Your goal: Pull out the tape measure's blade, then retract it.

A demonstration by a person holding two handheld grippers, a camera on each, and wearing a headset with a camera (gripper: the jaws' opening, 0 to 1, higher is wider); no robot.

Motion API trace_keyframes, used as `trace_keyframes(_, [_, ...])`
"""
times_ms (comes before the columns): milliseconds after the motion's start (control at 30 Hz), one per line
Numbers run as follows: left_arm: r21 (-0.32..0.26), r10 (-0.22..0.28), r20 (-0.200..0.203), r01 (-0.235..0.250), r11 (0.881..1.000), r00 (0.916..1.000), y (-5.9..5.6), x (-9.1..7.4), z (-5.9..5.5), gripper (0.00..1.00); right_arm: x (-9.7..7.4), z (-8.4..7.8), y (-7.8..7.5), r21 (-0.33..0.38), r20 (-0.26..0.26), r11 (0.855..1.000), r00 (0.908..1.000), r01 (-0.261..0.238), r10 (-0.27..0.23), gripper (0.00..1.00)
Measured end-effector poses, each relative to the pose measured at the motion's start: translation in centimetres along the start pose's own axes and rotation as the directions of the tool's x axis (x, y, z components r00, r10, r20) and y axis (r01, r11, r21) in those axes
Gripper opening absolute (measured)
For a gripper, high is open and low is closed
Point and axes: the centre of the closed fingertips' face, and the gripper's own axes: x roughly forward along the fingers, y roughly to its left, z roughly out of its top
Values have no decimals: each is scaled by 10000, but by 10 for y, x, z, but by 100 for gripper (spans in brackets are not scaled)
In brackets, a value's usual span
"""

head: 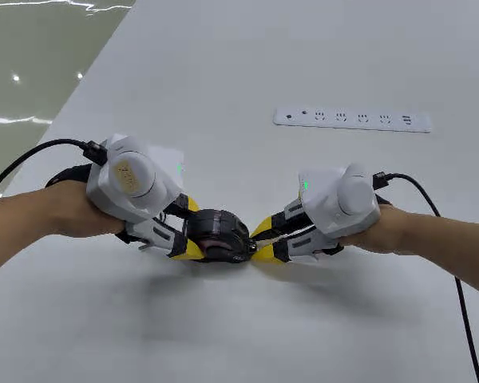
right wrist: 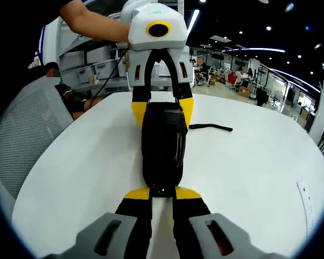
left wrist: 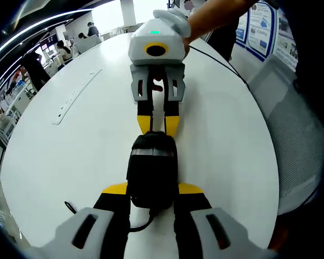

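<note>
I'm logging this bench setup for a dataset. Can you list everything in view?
table: one, white, under everything.
tape measure: one, black, mid-table between the grippers.
strap: one, black, on the table by the tape measure.
power strip: one, white, far side of the table.
chair: one, grey mesh, at the table's edge.
cables: two, black, one from each gripper.
left gripper: white, yellow tips, shut on the tape measure's body.
right gripper: white, yellow tips, pinching the tape measure's end.
hands: two, one per gripper.

White power strip (head: 353, 120) flat on the white table (head: 247, 56), grey mesh chair (right wrist: 21, 140) at its edge
</note>
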Motion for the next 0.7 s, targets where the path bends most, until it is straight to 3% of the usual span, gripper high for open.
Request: trace_keyframes(700, [21, -118, -124, 118, 9999, 9999, -1, -1, -2, 25, -2, 1, 2, 106, -356, 9999, 9994, -19, 23, 11])
